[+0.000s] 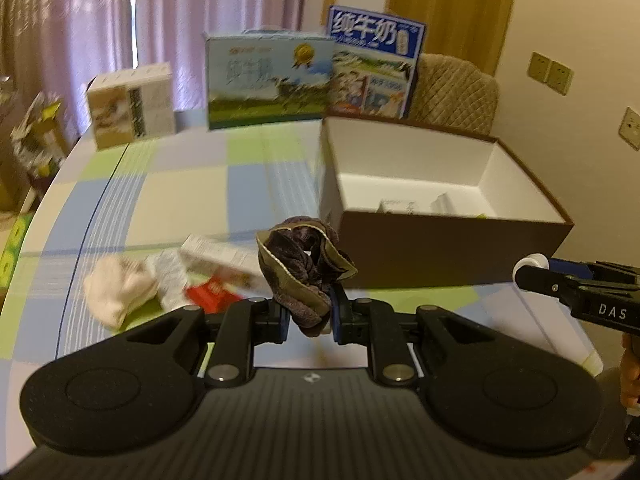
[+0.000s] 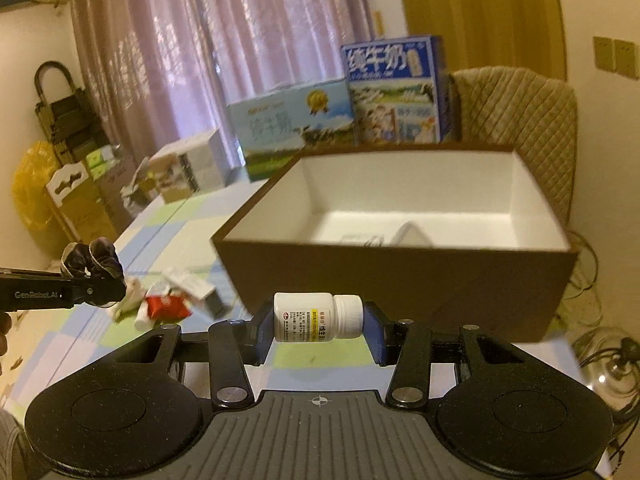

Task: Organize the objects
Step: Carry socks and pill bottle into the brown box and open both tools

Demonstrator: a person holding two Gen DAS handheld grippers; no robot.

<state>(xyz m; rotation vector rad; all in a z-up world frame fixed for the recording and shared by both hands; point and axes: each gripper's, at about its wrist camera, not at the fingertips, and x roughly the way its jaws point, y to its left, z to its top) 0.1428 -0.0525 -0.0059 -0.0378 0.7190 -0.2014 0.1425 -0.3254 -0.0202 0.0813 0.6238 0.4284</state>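
Two items were in hand, both off the tabletop [image 1: 192,200]. My left gripper [image 1: 310,316] had its fingers closed on a dark sock [image 1: 304,272], bunched and hanging loose. My right gripper [image 2: 318,326] had its fingers clamped end to end on a white bottle [image 2: 316,317], lying crosswise, cap to the right. Open box [image 2: 400,280]: just ahead, a few things already inside. Loose items [image 1: 160,284]: left of the sock. Advice: clear the near wall before letting go; drop the sock low so it does not snag the rim.
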